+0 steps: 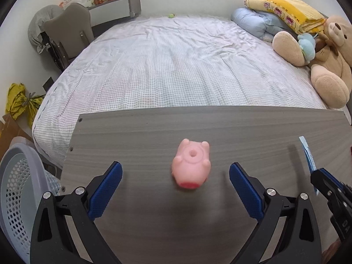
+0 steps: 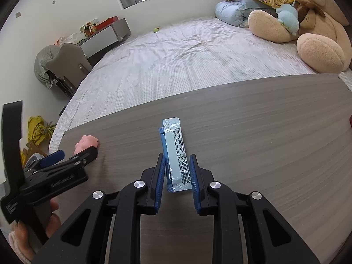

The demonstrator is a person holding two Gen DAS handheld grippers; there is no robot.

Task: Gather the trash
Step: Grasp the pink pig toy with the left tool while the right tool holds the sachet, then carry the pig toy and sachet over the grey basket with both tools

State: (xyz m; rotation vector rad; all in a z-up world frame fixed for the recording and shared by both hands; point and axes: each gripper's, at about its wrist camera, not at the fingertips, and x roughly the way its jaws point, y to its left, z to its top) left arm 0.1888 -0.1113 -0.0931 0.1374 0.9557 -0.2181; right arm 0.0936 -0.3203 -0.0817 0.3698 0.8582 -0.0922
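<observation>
A pink toy pig (image 1: 191,165) lies on the grey wooden board (image 1: 242,132), between the spread blue pads of my left gripper (image 1: 175,172), which is open and not touching it. The pig also shows in the right wrist view (image 2: 86,144), behind the left gripper (image 2: 66,156). A long blue and white wrapper (image 2: 176,154) lies on the board (image 2: 264,132); my right gripper (image 2: 177,165) is shut on its near end. In the left wrist view the wrapper (image 1: 308,156) sticks up from the right gripper (image 1: 323,176) at the right edge.
A grey perforated basket (image 1: 15,189) stands at the board's left, below its edge. Behind the board is a bed (image 1: 176,66) with a large teddy bear (image 1: 325,61), pillows (image 1: 281,11) and a small green thing (image 1: 171,15). A yellow bag (image 1: 19,101) lies on the floor.
</observation>
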